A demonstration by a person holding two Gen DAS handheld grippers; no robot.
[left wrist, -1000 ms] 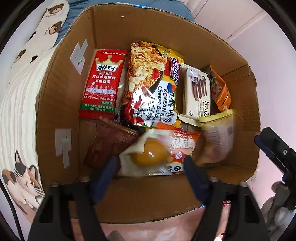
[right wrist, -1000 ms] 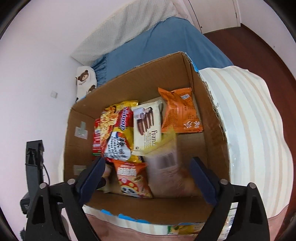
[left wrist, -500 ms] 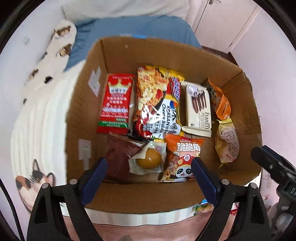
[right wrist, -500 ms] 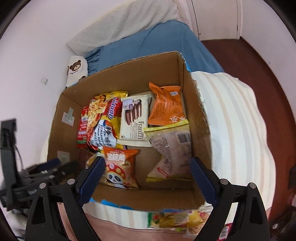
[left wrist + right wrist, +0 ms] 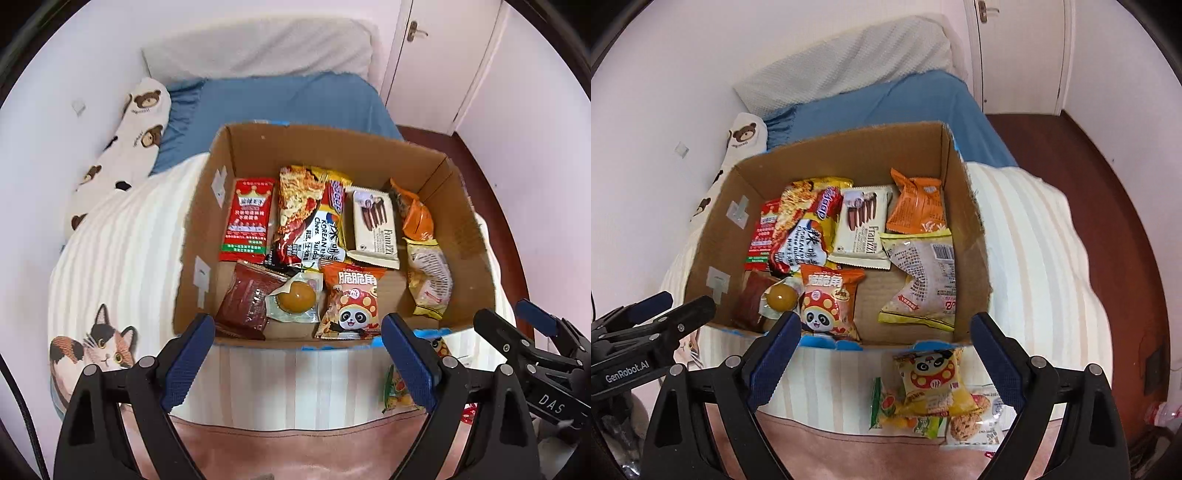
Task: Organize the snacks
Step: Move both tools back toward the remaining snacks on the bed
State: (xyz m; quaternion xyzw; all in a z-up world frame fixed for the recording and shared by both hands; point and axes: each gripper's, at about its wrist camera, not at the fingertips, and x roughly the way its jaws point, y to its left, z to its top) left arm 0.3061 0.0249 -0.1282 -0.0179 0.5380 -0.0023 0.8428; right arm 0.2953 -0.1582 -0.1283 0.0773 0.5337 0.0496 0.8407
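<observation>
An open cardboard box (image 5: 465, 236) (image 5: 967, 221) stands on the bed and holds several snack packs. Among them are a red spicy-strip pack (image 5: 248, 219), a Korean noodle pack (image 5: 314, 221), a Franzzi biscuit pack (image 5: 375, 225), an orange pack (image 5: 918, 206), a panda snack pack (image 5: 351, 301), an egg pack (image 5: 295, 297) and a pale bread pack (image 5: 923, 277). My left gripper (image 5: 297, 350) is open and empty, just in front of the box. My right gripper (image 5: 881, 350) is open and empty above the box's near edge. Loose snacks (image 5: 931, 384) lie in front of the box.
The box stands on a cream striped blanket (image 5: 122, 236) with a cat print (image 5: 92, 347). A blue sheet (image 5: 886, 103) and grey pillow (image 5: 849, 62) lie behind. A bear-print pillow (image 5: 129, 147) is at the left. Brown floor (image 5: 1108, 184) and a door (image 5: 1015, 48) are at the right.
Both grippers have pulled back and up out of the box. The egg pack and the bread pack now lie loose in the box.
</observation>
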